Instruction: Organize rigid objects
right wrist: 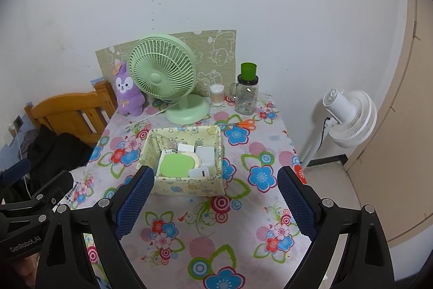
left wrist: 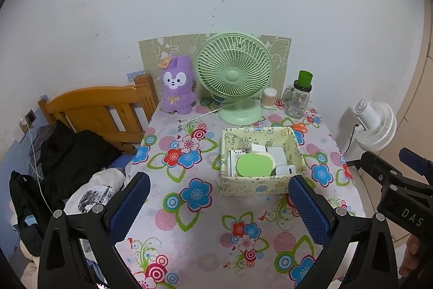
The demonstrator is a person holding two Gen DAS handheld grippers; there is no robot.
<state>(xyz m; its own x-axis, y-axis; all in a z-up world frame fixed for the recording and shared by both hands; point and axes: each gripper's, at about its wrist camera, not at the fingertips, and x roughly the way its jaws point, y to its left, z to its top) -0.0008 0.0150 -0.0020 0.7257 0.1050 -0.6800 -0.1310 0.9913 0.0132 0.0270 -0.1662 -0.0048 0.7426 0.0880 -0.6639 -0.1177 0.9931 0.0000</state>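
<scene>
A pale yellow patterned fabric box [left wrist: 251, 184] [right wrist: 186, 187] sits on the flowered table. Inside it lie a green oval case [left wrist: 254, 165] [right wrist: 176, 165] and several white chargers and adapters [left wrist: 278, 156] [right wrist: 204, 155]. Orange-handled scissors [left wrist: 300, 127] [right wrist: 243, 124] lie on the cloth just behind the box. My left gripper [left wrist: 219, 187] hovers open in front of the box, nothing between its blue pads. My right gripper [right wrist: 215, 179] is also open and empty, its left pad [right wrist: 135, 201] near the box's front corner. Each gripper shows at the edge of the other's view.
At the back of the table stand a green desk fan [left wrist: 234, 75], a purple plush rabbit [left wrist: 177, 84], a cotton-swab jar [left wrist: 269, 98] and a glass jar with a green cup on top [left wrist: 299, 98]. A wooden bed with dark clothes [left wrist: 73, 151] is left; a white floor fan [right wrist: 349, 121] right.
</scene>
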